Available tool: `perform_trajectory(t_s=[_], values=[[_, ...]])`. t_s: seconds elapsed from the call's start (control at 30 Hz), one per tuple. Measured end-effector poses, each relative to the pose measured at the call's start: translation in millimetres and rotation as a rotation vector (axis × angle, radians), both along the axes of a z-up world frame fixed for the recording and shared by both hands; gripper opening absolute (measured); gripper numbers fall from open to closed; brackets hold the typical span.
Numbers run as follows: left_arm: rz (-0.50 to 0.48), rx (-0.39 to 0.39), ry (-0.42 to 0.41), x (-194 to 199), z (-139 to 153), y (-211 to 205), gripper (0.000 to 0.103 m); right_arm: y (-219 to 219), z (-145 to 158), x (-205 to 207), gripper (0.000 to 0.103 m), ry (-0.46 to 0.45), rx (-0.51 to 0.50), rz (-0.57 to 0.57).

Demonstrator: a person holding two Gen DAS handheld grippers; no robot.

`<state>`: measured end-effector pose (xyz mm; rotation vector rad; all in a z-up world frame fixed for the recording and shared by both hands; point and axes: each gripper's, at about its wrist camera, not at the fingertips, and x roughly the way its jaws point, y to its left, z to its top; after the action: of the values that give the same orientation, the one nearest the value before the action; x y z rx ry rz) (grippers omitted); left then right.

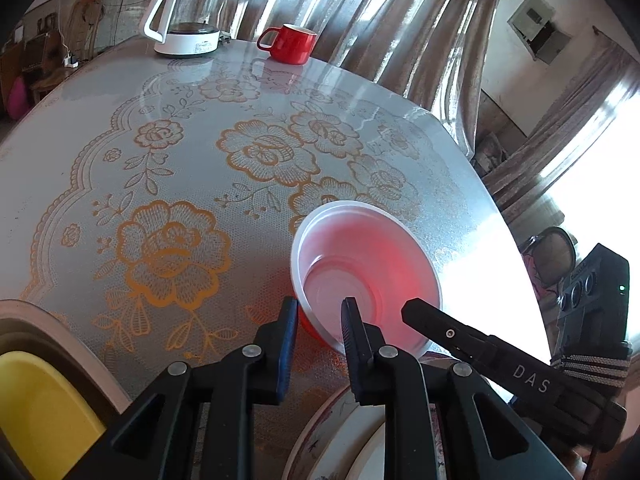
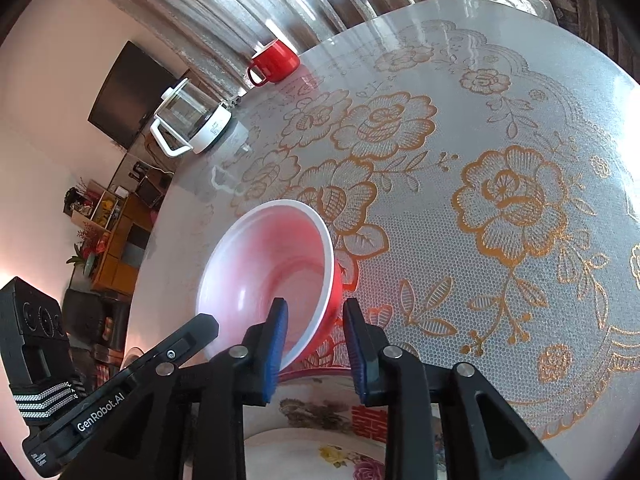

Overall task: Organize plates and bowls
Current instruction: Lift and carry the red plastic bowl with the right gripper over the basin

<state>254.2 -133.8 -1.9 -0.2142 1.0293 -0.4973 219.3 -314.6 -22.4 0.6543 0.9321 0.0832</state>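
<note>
Bowl (image 1: 368, 276) is the red one with the white inside, tipped up on its side, low edge over a flowered plate (image 2: 320, 412) at the near table (image 1: 168, 152) edge. Both grippers straddle its rim from opposite sides. Left gripper (image 1: 320, 328): one pad outside the red wall, one inside, a small gap showing, so I'd call the jaws apart, not biting. Right gripper (image 2: 314, 332): same deal, rim runs between the pads with daylight on the outer side, jaws apart. Neither hand is clearly nearer. My guess is the bowl's about to settle onto the plate.
</note>
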Motion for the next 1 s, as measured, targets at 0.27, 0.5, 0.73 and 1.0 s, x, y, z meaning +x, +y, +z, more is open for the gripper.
perform_trajectory(t_s=[0.27,0.5,0.73,1.0], values=[[-0.020,0.016,-0.048,-10.1,3.5,-4.7,0.022,9.1,3.8,-1.4,0.026,-0.019,-0.043,0.004],[-0.017,0.011,-0.086,-19.6,14.3,0.3,0.022,15.9,7.7,-3.7,0.024,-0.036,-0.055,0.020],[-0.011,0.036,-0.121,-31.0,20.4,5.6,0.022,22.6,11.4,-7.9,0.024,-0.048,-0.059,0.037],[-0.003,0.028,-0.143,-45.0,28.7,15.4,0.022,31.1,18.0,-14.1,0.024,-0.065,-0.053,0.052]])
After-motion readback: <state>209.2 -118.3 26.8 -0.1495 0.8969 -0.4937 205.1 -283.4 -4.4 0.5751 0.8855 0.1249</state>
